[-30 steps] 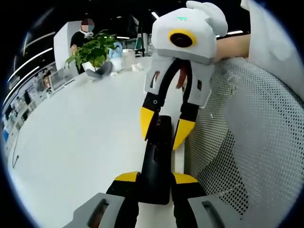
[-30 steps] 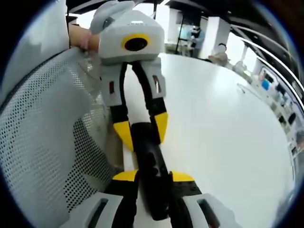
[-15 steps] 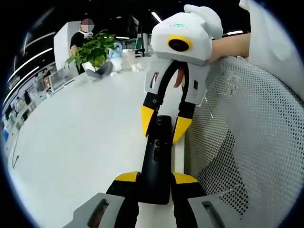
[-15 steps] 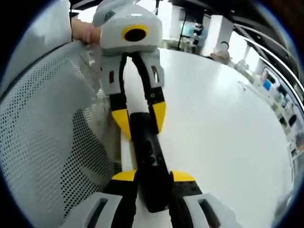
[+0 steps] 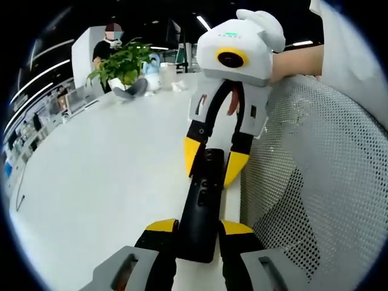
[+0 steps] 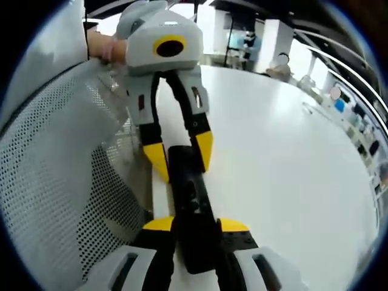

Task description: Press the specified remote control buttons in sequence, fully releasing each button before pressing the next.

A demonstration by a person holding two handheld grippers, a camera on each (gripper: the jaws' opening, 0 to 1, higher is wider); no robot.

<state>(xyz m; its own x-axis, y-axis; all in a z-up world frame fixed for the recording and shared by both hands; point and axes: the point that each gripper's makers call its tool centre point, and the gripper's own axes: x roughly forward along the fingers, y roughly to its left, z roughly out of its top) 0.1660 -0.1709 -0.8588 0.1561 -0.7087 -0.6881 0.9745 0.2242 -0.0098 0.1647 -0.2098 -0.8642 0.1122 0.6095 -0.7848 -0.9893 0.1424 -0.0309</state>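
Your left claw [image 5: 198,229] clasps the near end of the black remote [image 5: 200,203] at lower centre of the left gripper view; your right claw [image 5: 209,163] grips its far end. It hangs above the white table [image 5: 103,176], beside a mesh chair [image 5: 321,182].

In the right gripper view, the remote [image 6: 191,212] sits low centre.

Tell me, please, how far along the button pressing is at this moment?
Done: the remote is up off the table, left claw shut on one end. In hand: the right claw is shut on the other end. Left: the presses; which buttons were pressed cannot be told.
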